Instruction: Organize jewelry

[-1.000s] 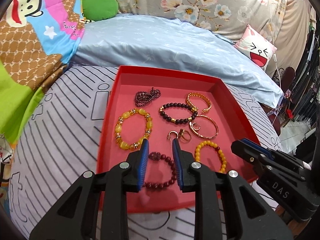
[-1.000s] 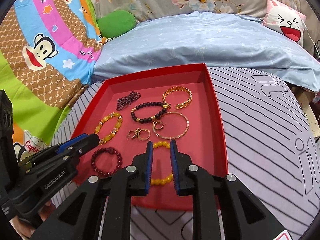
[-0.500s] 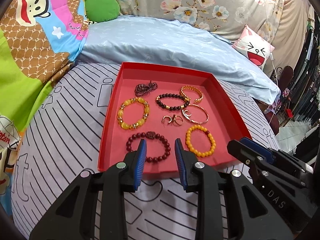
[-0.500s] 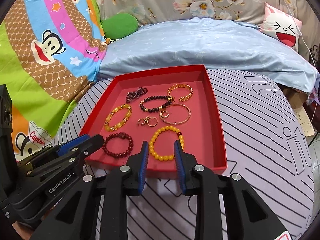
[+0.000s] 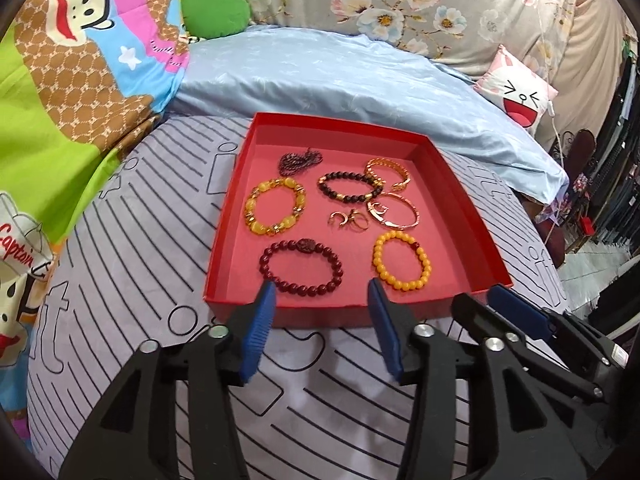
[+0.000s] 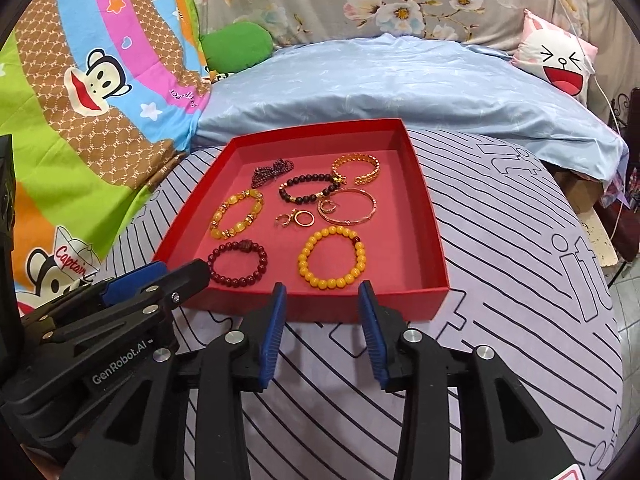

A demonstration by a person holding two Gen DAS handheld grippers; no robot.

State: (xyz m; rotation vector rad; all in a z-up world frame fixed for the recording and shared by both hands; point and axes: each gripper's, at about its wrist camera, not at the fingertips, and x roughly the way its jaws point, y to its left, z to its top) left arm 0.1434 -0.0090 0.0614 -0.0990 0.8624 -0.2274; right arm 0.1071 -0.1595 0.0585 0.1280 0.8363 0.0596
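A red tray (image 5: 472,216) (image 6: 430,216) lies on the striped bed and holds several pieces of jewelry. Nearest the front are a dark red bead bracelet (image 5: 301,267) (image 6: 238,263) and an orange bead bracelet (image 5: 402,260) (image 6: 332,258). Behind them lie a yellow bead bracelet (image 5: 276,210), gold rings (image 5: 348,220), a gold bangle (image 5: 394,210), a black bead bracelet (image 5: 350,187), a gold chain bracelet (image 5: 388,174) and a dark bead string (image 5: 298,159). My left gripper (image 5: 322,294) is open and empty just before the tray's front wall. My right gripper (image 6: 322,294) is open and empty beside it.
The tray rests on a grey striped cover (image 5: 120,240). Behind it lie a light blue quilt (image 5: 340,76), a green cushion (image 5: 214,10), a monkey-print blanket (image 5: 60,60) at the left and a pink face pillow (image 5: 516,96) at the right. The bed edge drops off at the right.
Both grippers have pulled back from over the tray to in front of its near wall, and both have opened wider. The jewelry has not moved.
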